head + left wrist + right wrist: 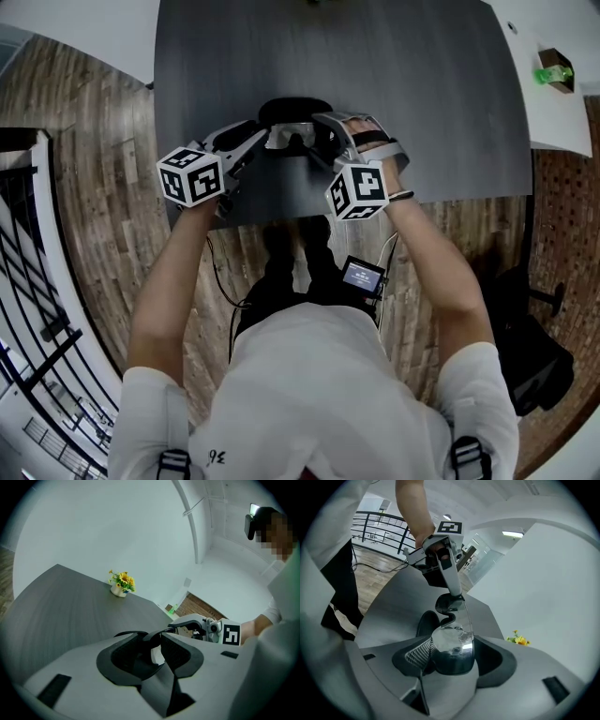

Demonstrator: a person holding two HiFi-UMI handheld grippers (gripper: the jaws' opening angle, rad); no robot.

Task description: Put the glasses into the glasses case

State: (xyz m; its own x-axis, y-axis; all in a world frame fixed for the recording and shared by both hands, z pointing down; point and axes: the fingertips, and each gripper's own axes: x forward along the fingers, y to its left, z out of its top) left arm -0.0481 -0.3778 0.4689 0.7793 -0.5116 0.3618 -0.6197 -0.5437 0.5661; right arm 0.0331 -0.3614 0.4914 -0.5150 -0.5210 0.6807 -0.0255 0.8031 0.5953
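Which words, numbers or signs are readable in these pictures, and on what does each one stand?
"36": small dark print on the white shirt, near its lower left in the head view; the reading is uncertain.
Screen of the small device: lit lines, too small to read.
Marker cubes: black-and-white square patterns only, no letters.
No other text is visible.
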